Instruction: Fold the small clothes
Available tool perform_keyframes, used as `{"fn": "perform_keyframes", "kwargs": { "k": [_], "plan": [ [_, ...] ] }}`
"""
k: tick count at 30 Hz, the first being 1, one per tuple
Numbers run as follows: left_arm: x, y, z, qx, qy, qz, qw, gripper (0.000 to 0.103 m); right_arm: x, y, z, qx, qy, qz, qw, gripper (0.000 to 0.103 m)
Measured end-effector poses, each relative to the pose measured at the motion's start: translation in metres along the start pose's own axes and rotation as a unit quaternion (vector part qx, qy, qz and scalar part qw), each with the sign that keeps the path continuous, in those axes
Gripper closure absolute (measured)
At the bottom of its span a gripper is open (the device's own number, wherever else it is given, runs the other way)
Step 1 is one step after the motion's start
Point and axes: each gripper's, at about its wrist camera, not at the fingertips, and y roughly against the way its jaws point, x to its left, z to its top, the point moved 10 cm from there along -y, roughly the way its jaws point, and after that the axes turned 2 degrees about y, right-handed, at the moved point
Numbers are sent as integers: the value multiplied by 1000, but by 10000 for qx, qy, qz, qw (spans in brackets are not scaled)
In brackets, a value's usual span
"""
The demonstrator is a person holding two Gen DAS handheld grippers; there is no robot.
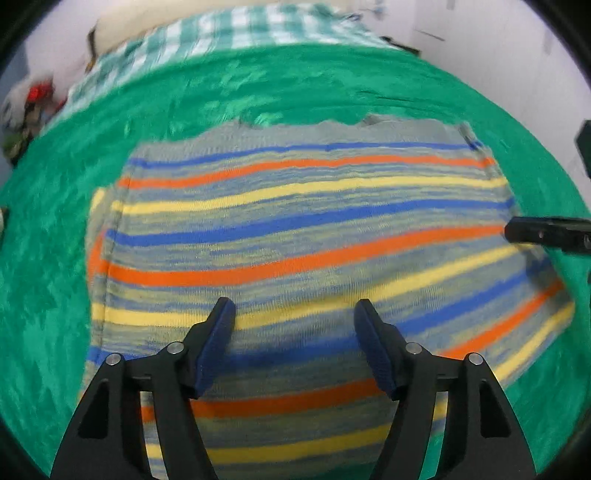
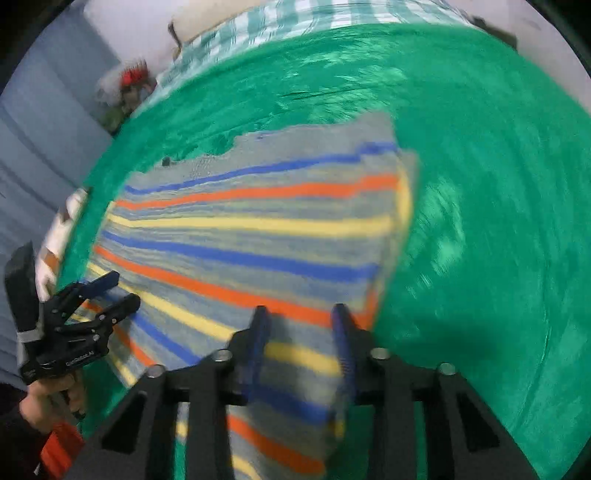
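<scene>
Striped garment (image 1: 295, 236) — grey with blue, orange and yellow bands — spread flat on green blanket (image 1: 48, 280), filling centre of left wrist view. Left gripper (image 1: 294, 314) at 6 o'clock, above the fabric, jaws wide apart, nothing between them. Right gripper (image 2: 301, 321) at 6 o'clock in its own view — jaws parted over the garment's near right corner; contact with cloth unclear through blur. Checked cloth (image 1: 236, 29) at 12 o'clock beyond the blanket.
</scene>
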Motion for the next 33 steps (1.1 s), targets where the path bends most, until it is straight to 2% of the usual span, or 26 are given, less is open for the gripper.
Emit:
{"fn": "perform_keyframes", "kwargs": {
  "k": [1,2,3,4,9,12,20,29,31,33],
  "plan": [
    [-1,3,-4,-1,-132,55,9999,29,-5,5,-4,-73,-45,51,10000,71],
    [-3,9,-12,-1,-273,133,9995,28,-10,12,-9,-141,-80,5,9999,67],
    [-4,13,-16,-23,-312,162,9994,28,-21,19,-16,-111,-97,-363,9992,63],
    [-5,18,-19,-44,-313,152,9994,28,-24,29,-20,-192,-106,-443,9988,63],
    [-34,44,-24,-141,-122,-136,9997,25,-21,63,-34,-572,-256,-288,9976,57],
    [-52,54,-20,-197,-149,-194,9995,23,-21,71,-45,-610,-331,-303,9971,54],
    [-80,68,-17,-276,-571,-44,9980,21,-37,75,-68,-625,-869,-205,9940,54],
    [-90,68,-15,-260,-604,-39,9978,21,-37,70,-65,-592,-842,-110,9946,54],
    [-106,70,-20,-301,-769,-197,9964,21,-43,69,-54,-578,-853,-37,9947,54],
    [-140,72,-32,-357,-1255,-591,9897,21,-53,73,-31,-691,-877,-32,9937,54]
  ]
}}
